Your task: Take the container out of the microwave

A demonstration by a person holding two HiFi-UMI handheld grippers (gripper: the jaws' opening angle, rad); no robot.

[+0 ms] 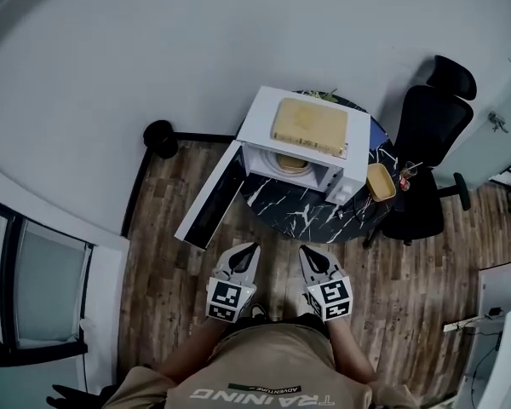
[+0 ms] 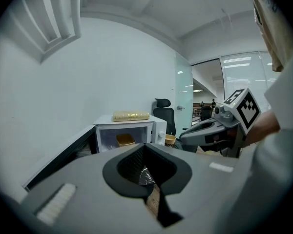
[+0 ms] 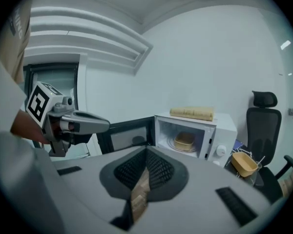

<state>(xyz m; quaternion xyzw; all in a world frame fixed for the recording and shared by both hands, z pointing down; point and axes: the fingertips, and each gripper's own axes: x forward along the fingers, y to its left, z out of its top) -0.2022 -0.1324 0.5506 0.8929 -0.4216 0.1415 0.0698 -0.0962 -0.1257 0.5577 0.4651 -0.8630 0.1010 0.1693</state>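
Microwave (image 1: pixel 257 118) on the dark table (image 1: pixel 298 216), door (image 1: pixel 209 196) swung wide open. Container (image 1: pixel 292 163) sits inside the cavity. My left gripper (image 1: pixel 250 250) and right gripper (image 1: pixel 307 252) are side by side near my body, apart from the microwave. Both have jaws together, gripping nothing.

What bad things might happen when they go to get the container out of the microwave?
1. The door hangs open on the side of the left hand-held gripper, which might bump it going in.
2. Both pairs of jaws are shut. Unless the right hand-held gripper opens, it would likely shove the container deeper into the microwave.
3. A look-alike tub sits beside the microwave and may get grabbed by mistake.
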